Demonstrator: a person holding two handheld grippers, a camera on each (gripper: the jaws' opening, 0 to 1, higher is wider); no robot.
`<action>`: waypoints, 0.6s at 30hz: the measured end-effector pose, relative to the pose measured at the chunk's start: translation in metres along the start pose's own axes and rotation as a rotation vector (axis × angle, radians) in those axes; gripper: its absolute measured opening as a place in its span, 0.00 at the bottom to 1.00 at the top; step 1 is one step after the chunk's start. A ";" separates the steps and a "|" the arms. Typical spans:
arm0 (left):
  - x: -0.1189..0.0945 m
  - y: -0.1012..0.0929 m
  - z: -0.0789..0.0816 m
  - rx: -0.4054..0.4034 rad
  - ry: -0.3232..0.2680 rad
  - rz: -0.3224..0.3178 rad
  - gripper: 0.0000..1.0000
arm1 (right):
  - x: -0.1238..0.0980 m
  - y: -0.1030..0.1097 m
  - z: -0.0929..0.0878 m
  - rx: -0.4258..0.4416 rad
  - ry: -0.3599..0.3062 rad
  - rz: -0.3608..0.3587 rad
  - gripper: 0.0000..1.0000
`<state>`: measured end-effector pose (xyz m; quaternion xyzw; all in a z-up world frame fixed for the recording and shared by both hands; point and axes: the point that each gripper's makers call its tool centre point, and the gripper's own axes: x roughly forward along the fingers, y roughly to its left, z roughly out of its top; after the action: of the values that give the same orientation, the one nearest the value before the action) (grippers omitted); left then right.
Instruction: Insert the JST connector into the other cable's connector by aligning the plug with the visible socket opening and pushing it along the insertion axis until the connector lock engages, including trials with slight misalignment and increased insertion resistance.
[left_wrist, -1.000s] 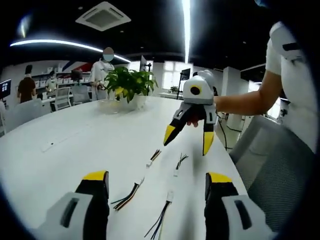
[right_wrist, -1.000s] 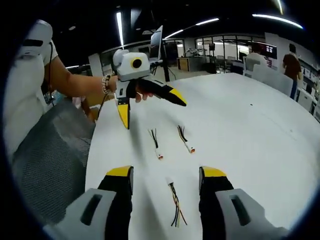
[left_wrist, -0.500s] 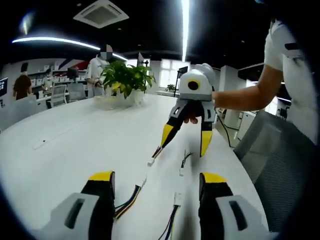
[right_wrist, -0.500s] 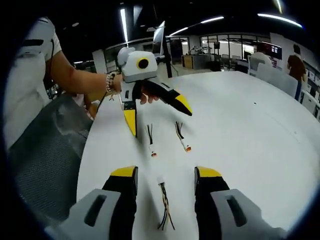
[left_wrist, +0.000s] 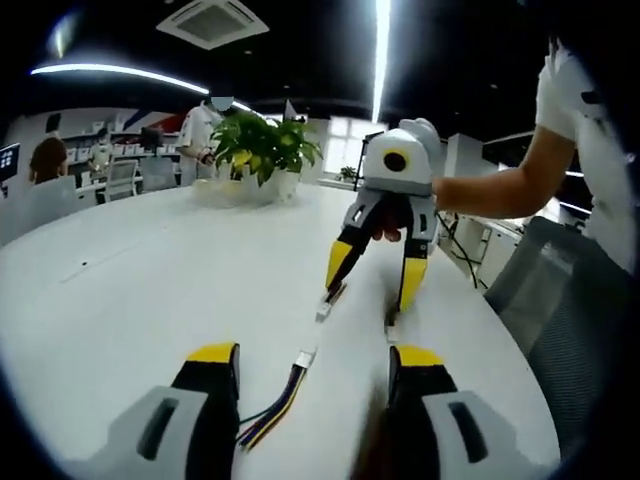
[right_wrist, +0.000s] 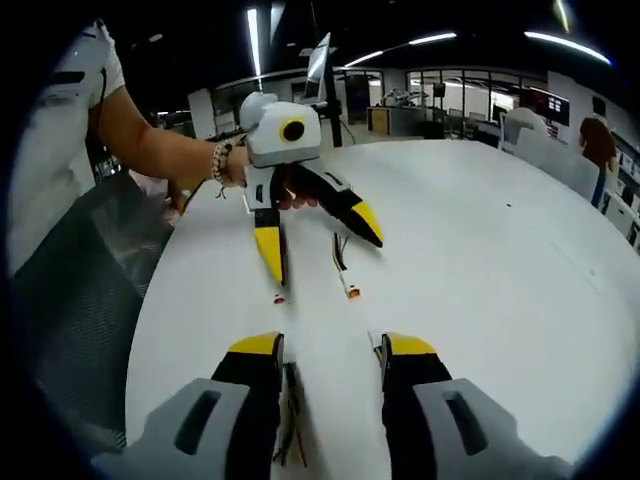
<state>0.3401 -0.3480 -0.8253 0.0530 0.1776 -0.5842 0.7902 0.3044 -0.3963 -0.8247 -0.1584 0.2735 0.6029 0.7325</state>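
Hovering low over the white surface (left_wrist: 130, 290), both tools stand released, jaws spread, neither gripping anything. In the left gripper view, the left tool (left_wrist: 310, 365) has a multicoloured cable (left_wrist: 272, 412) lying between its jaws, its small white connector (left_wrist: 305, 357) just ahead of the tips. Beyond it, the right tool (left_wrist: 372, 285) points down with a second cable's connector (left_wrist: 323, 309) near one tip and a third (left_wrist: 392, 322) near the other. In the right gripper view, the right tool (right_wrist: 320, 352) looks toward the left tool (right_wrist: 322, 245), with two short cables (right_wrist: 342, 270) under that tool's tips and another cable (right_wrist: 290, 410) partly hidden beside its own jaw.

These cables look very light and limp; the wires will flop and give no push. The plastic housings are stiff but small and probably slippery, and the lock tab seems fragile. Best hold, I judge, is across the housing's flat sides, just behind the mating end, never on the wires.
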 end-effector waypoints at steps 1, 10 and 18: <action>0.001 -0.001 -0.001 0.005 0.001 -0.005 0.52 | 0.001 -0.002 0.000 0.000 -0.001 -0.004 0.35; 0.010 -0.002 -0.002 0.048 0.003 -0.028 0.39 | 0.010 -0.009 -0.007 -0.016 0.013 0.008 0.28; 0.014 -0.005 -0.008 0.093 0.014 -0.050 0.26 | 0.014 -0.016 -0.011 -0.025 0.018 -0.004 0.24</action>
<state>0.3370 -0.3596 -0.8366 0.0895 0.1570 -0.6109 0.7708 0.3195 -0.3944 -0.8434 -0.1734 0.2721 0.6036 0.7291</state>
